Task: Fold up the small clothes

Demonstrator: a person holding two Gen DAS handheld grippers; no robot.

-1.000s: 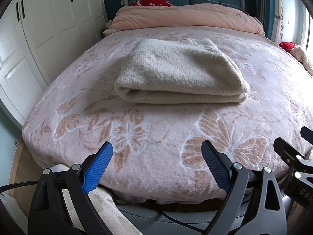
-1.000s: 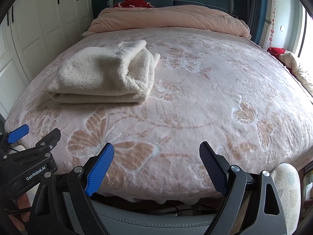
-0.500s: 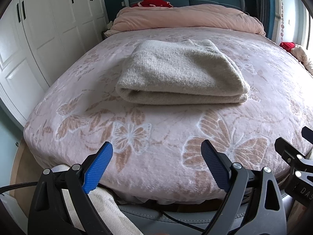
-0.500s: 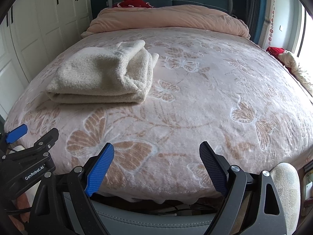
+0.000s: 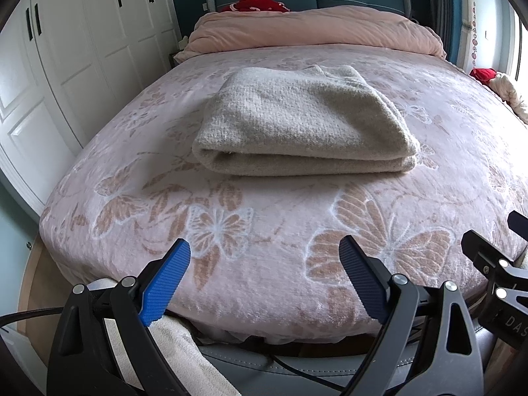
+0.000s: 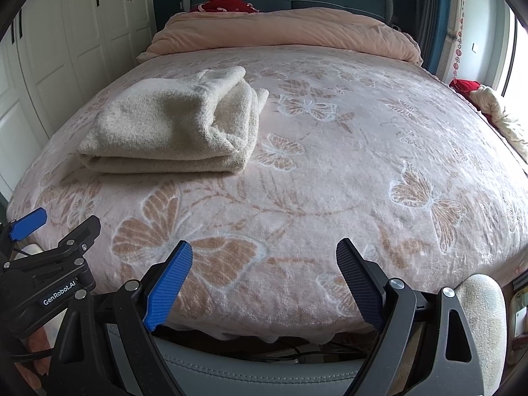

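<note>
Soft daylight, medium bright, enters from window (image 6: 514, 52) at right edge; window itself blown out to white glare. Bedspread (image 6: 330, 171) evenly lit, slightly paler on window side. Folded sweater (image 5: 297, 125) casts faint shadow along near fold, with dim crease between layers. Wardrobe doors (image 5: 82, 49) bright, no harsh reflections. Strong fisheye bend: bed bulges, door lines curve, black vignette in corners. Centre sharp; slight softness toward rim. No motion blur.
</note>
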